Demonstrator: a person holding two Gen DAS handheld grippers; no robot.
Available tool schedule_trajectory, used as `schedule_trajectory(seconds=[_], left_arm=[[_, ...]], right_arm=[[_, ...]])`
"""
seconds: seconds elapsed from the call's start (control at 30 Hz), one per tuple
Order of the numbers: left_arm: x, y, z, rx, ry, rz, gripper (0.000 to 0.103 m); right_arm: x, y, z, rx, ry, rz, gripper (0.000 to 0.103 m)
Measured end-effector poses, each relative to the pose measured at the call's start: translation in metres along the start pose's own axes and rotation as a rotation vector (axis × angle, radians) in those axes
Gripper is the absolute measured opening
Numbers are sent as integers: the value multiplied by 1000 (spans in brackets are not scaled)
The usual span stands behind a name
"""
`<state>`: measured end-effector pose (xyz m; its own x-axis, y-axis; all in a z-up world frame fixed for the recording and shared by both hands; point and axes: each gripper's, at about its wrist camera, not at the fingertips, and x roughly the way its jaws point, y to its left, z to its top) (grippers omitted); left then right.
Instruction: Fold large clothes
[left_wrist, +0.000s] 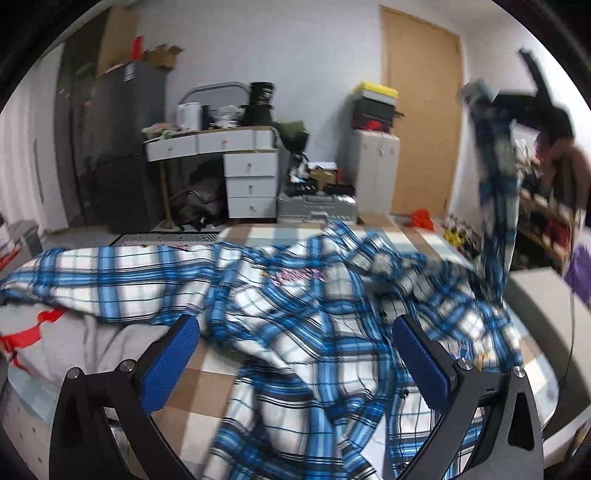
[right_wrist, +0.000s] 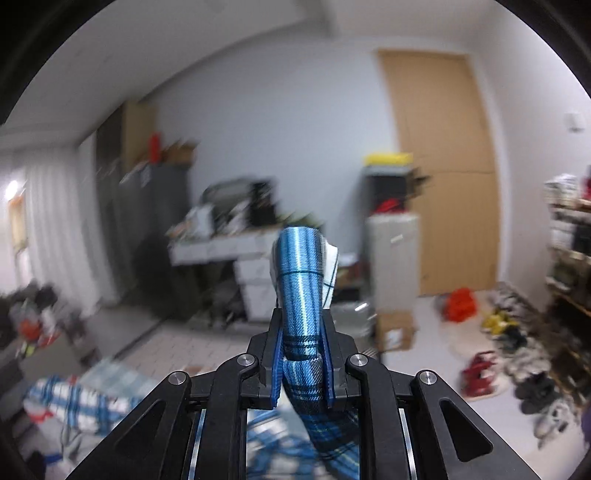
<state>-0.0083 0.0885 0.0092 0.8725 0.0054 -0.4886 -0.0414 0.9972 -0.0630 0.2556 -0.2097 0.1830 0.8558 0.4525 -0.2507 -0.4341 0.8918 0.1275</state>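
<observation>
A large blue-and-white plaid shirt (left_wrist: 295, 295) lies crumpled across the bed. My left gripper (left_wrist: 295, 343) hovers over its middle, open, with its blue pads (left_wrist: 173, 362) wide apart and nothing pinched. One part of the shirt rises in a blurred strip (left_wrist: 496, 206) at the right, up to my right gripper (left_wrist: 517, 99), which is held high. In the right wrist view, the right gripper (right_wrist: 303, 354) is shut on a bunched fold of the shirt (right_wrist: 301, 273) that sticks up past the fingertips. The rest of the shirt (right_wrist: 74, 402) lies below at the left.
The bed has a brown, white and blue check sheet (left_wrist: 207, 373) and grey bedding (left_wrist: 110, 343) at the left. Beyond it stand a white desk with drawers (left_wrist: 240, 162), a white cabinet (left_wrist: 375, 170) and a wooden door (left_wrist: 421, 110). Shoes (right_wrist: 517, 354) litter the floor. A person (left_wrist: 565, 147) is at the right edge.
</observation>
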Motion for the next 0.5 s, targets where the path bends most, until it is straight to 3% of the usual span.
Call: schedule_trajectory(seconds=[0.13, 0.27, 0.4, 0.5], left_arm=[[-10, 22, 5, -59, -37, 19, 102], [-12, 40, 8, -124, -50, 25, 102], [-9, 53, 10, -173, -49, 18, 102], [-14, 64, 10, -197, -67, 15, 102]], right_arm=[[69, 86, -37, -119, 167, 117, 17], [138, 173, -103, -271, 406, 228, 17], [184, 223, -169, -334, 599, 233, 17], [196, 250, -201, -386, 705, 227, 17]])
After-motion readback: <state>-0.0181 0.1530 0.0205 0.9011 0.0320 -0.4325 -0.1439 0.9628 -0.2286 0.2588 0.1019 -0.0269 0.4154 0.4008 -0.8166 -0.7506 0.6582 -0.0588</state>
